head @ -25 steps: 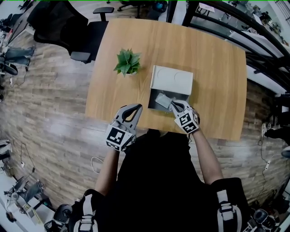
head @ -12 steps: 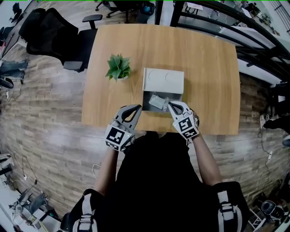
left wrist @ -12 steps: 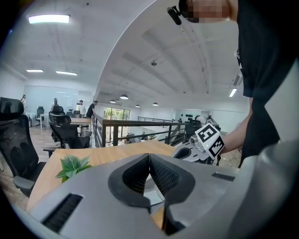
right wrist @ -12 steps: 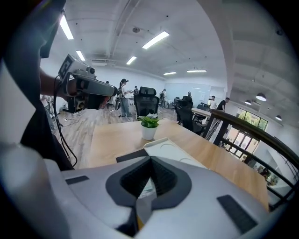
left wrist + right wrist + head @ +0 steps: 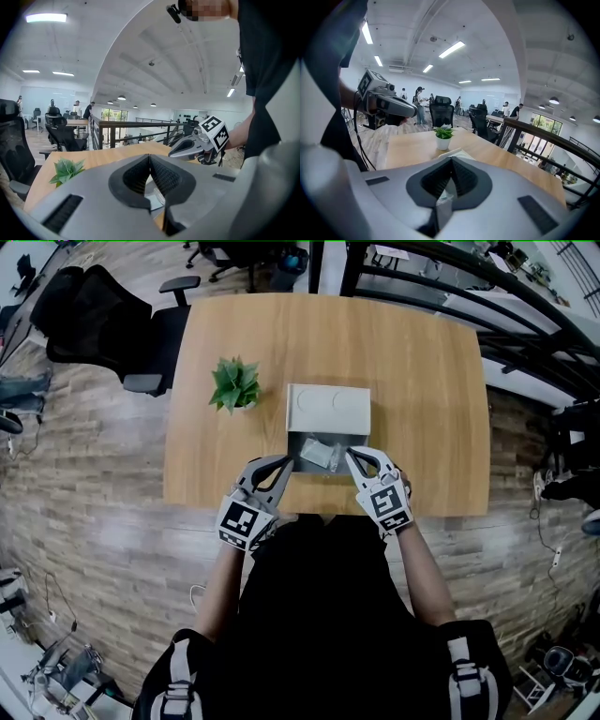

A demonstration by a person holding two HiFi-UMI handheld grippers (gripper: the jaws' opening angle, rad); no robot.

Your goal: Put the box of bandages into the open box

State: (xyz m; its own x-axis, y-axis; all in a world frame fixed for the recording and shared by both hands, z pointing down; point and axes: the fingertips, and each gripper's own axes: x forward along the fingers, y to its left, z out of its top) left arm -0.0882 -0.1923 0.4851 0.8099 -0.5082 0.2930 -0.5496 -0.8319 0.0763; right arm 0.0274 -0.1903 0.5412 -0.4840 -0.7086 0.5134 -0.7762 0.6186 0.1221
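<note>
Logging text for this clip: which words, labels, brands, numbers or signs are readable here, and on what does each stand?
No words or numbers can be read in any view.
Left gripper and right gripper: their cubes carry black-and-white square patterns, no letters.
Bandage box: any print is too small to read.
Open box: two round marks on the lid, no text.

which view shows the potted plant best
The right gripper view: the potted plant stands side on, green leaves and white pot both clear. The head view shows only its leaves from above, small. The left gripper view shows leaves alone; the left gripper hides the pot.
</note>
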